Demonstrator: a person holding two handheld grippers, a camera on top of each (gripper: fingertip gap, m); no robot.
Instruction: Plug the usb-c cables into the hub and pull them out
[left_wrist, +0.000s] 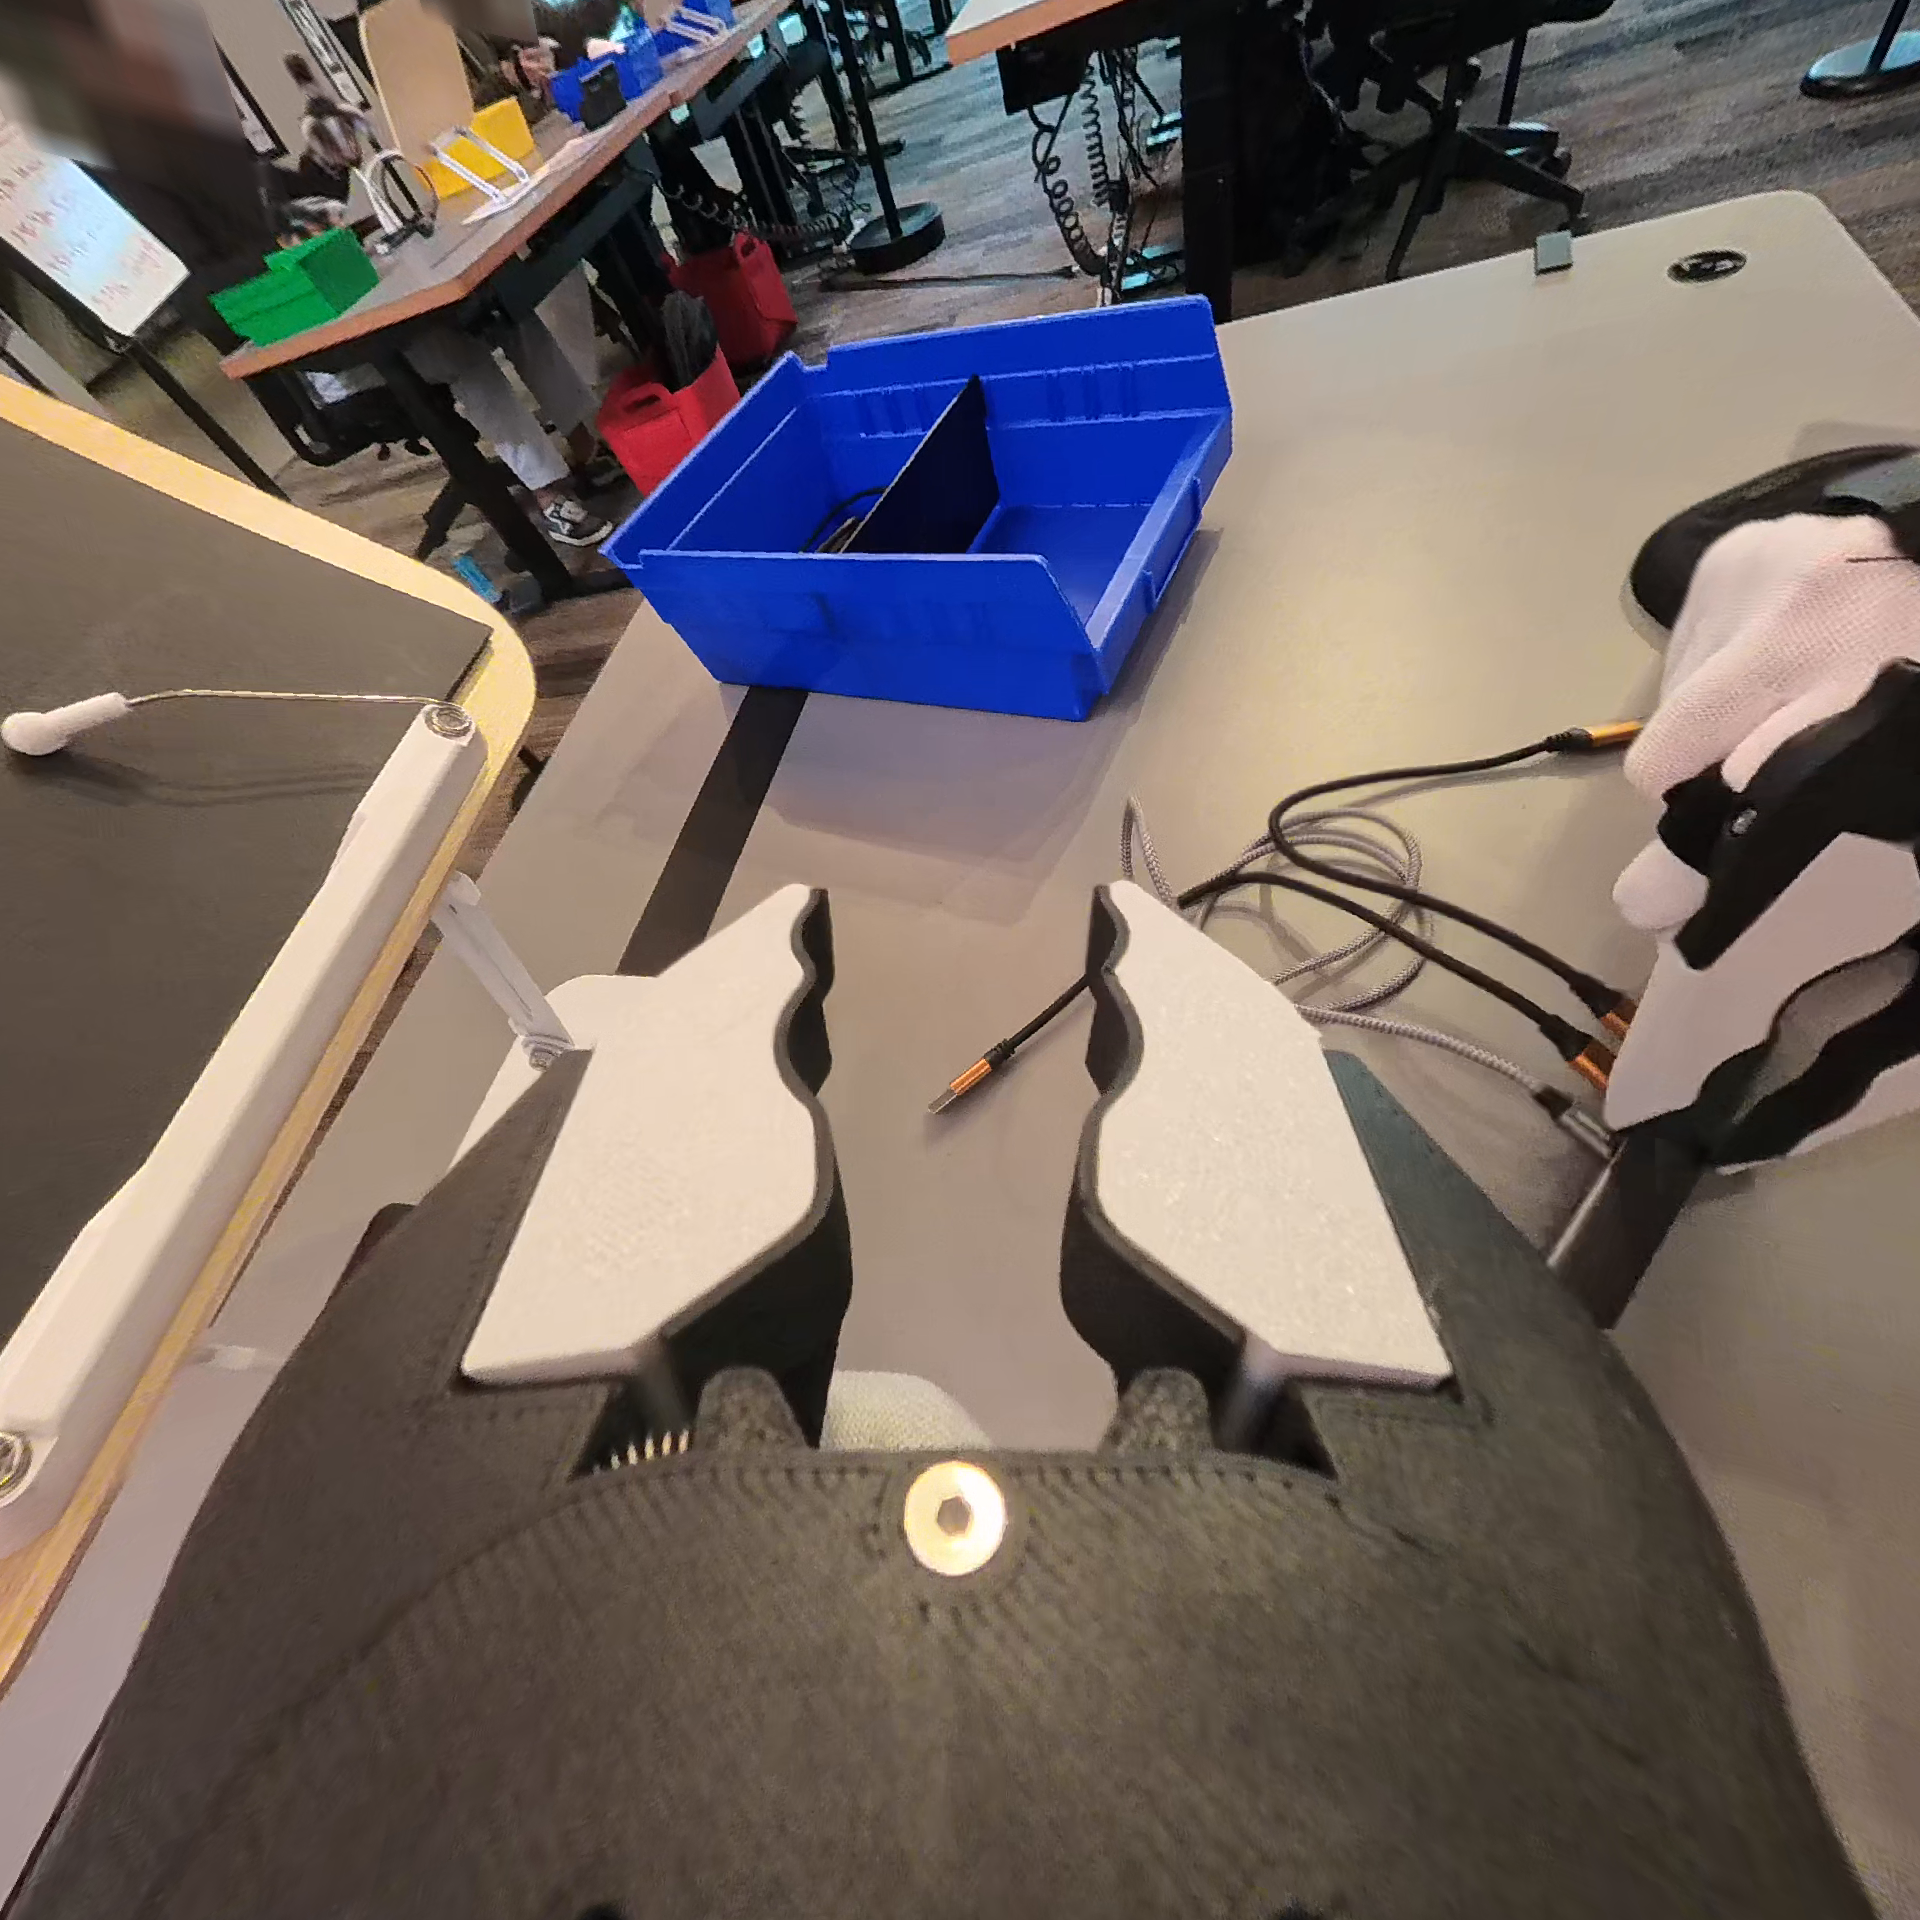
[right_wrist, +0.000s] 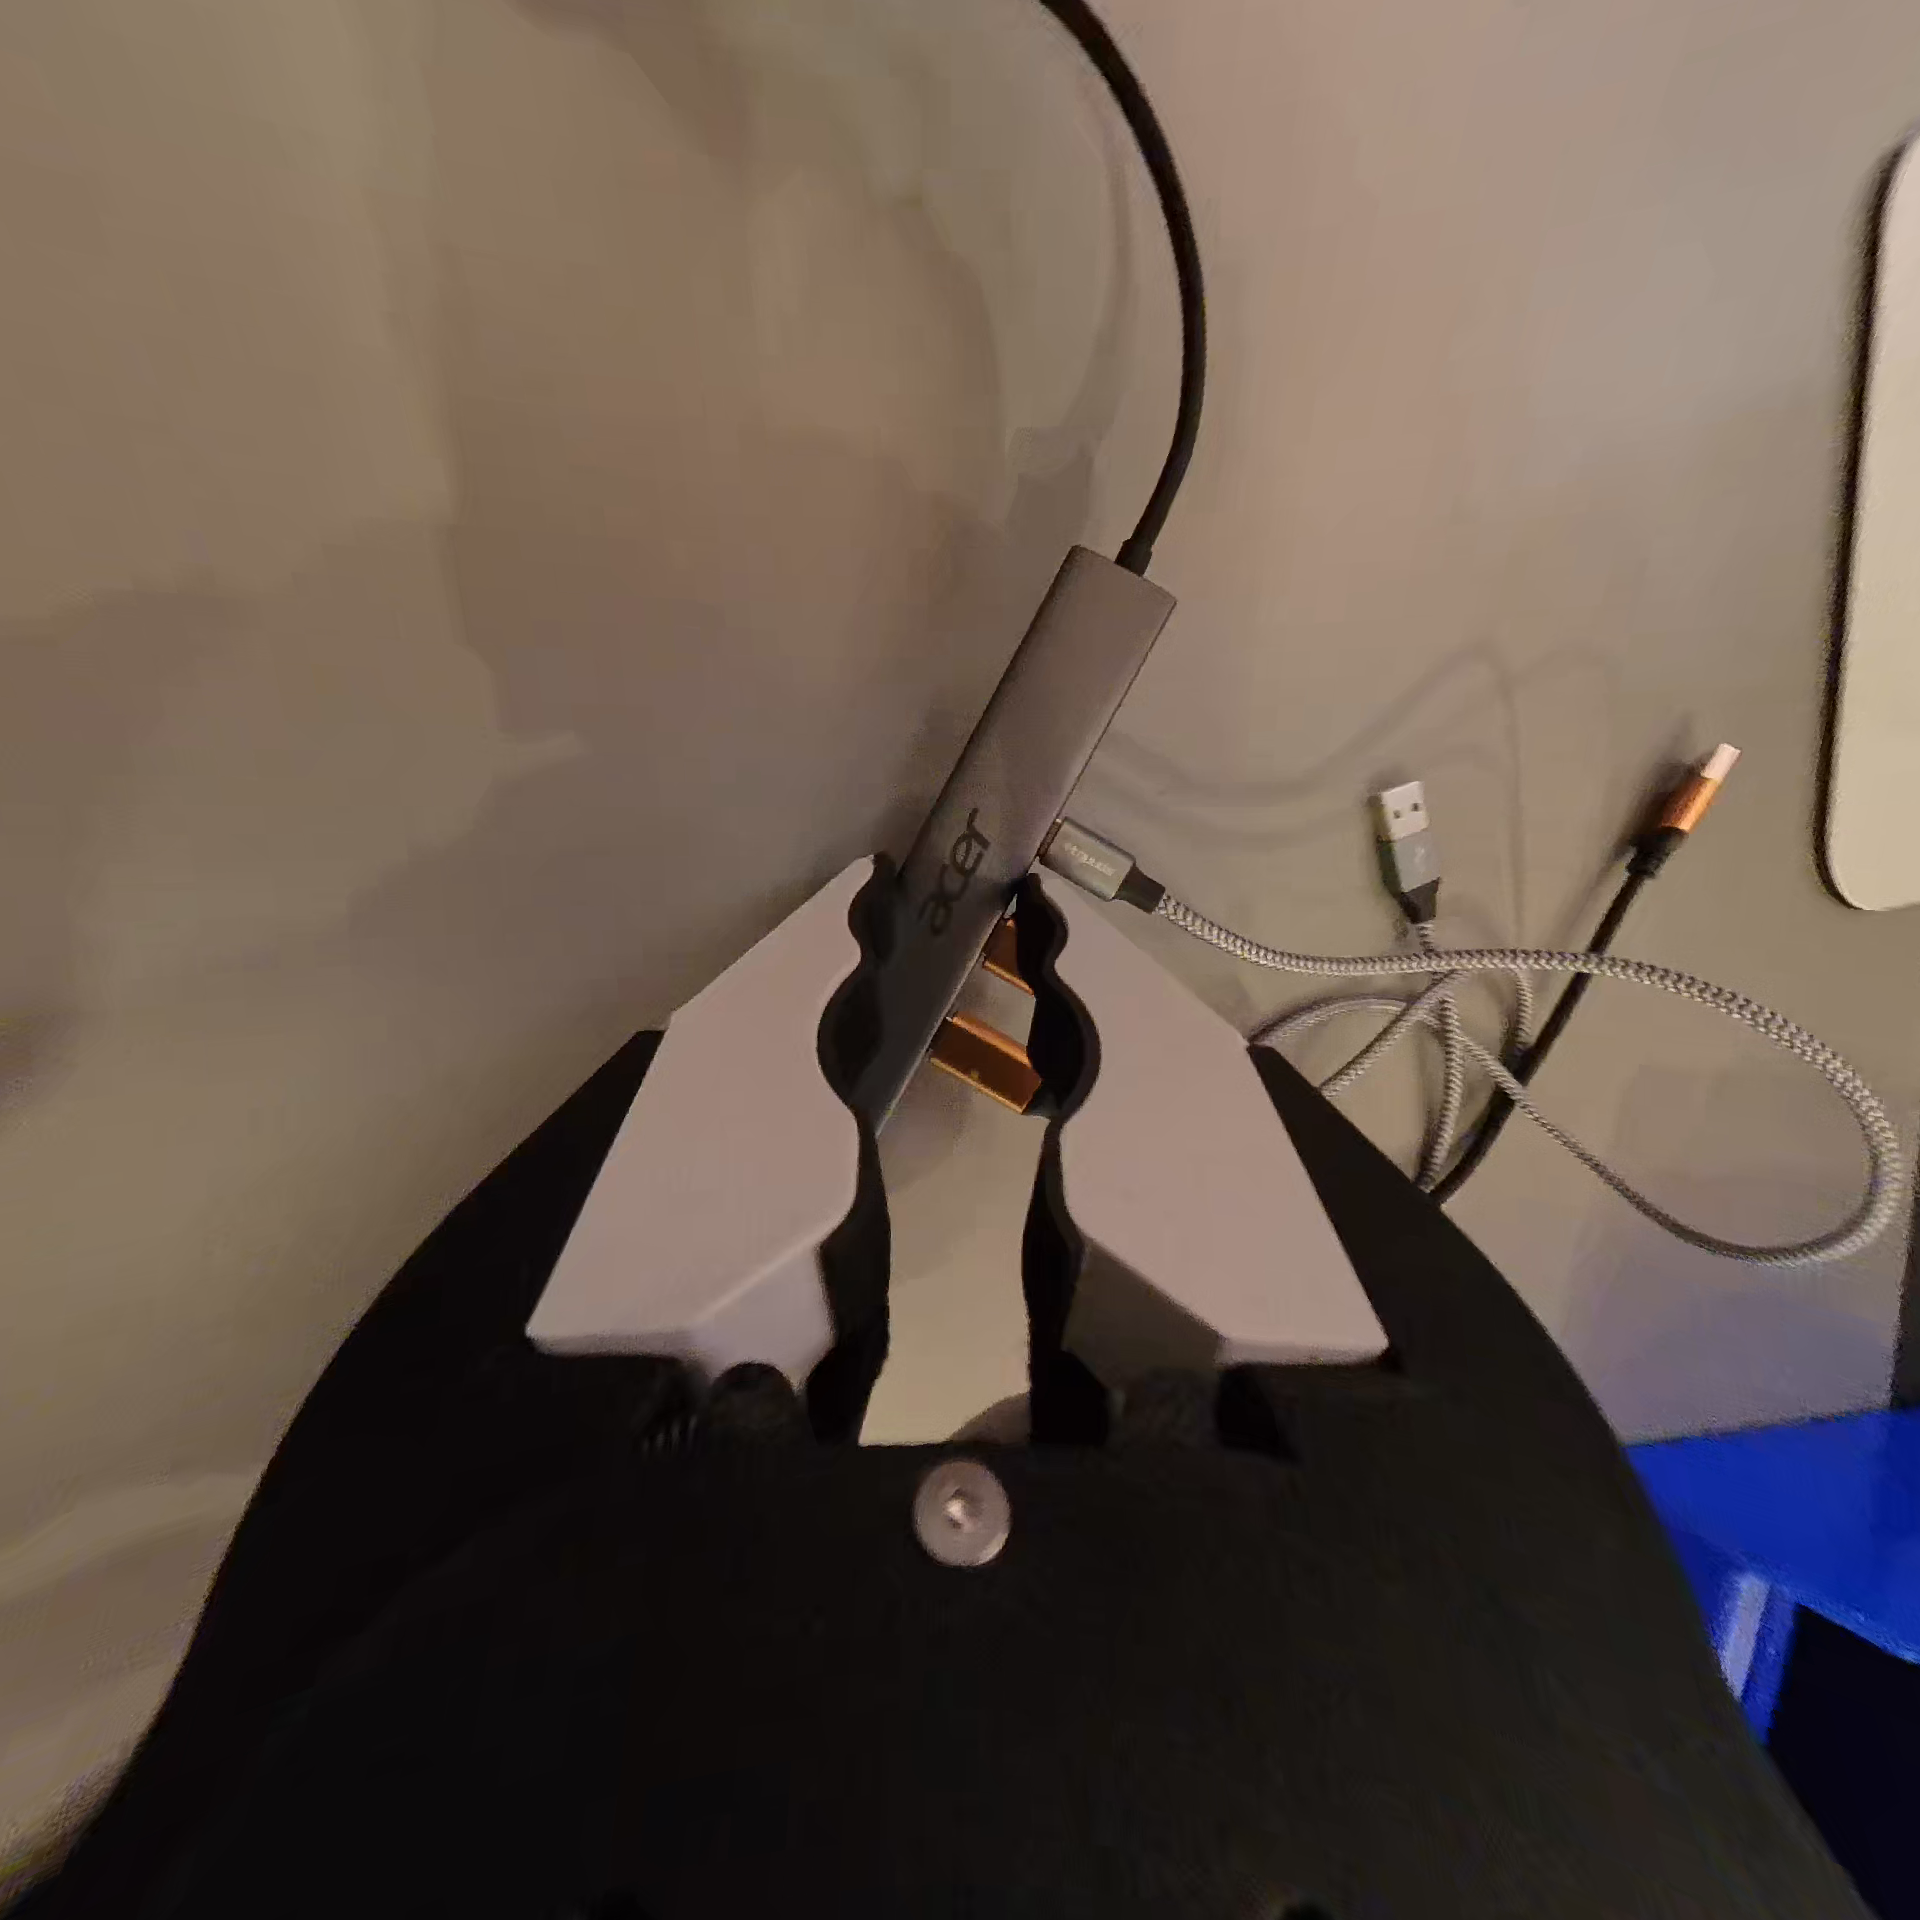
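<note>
In the right wrist view my right gripper (right_wrist: 956, 883) is shut on the slim grey hub (right_wrist: 1049, 717) and holds it tilted over the table. Two orange-collared plugs (right_wrist: 987, 1065) and a grey braided cable's plug (right_wrist: 1091, 862) sit in the hub's side. A loose grey plug (right_wrist: 1408, 831) and a loose orange plug (right_wrist: 1688, 800) lie to the right. In the left wrist view my left gripper (left_wrist: 961, 935) is open and empty above the table, with a loose orange-collared plug (left_wrist: 977, 1075) lying between its fingers. The right gripper (left_wrist: 1714, 1081), in a white-gloved hand (left_wrist: 1787, 644), is at the right.
A blue bin (left_wrist: 935, 540) with a dark divider stands on the grey table (left_wrist: 1403, 468) behind the cables; its corner also shows in the right wrist view (right_wrist: 1766, 1517). A black-topped board (left_wrist: 187, 779) with a white rail is at the left. Tangled cables (left_wrist: 1340, 862) lie at the right. One gripper's finger ends stand about 25 centimeters off the other's.
</note>
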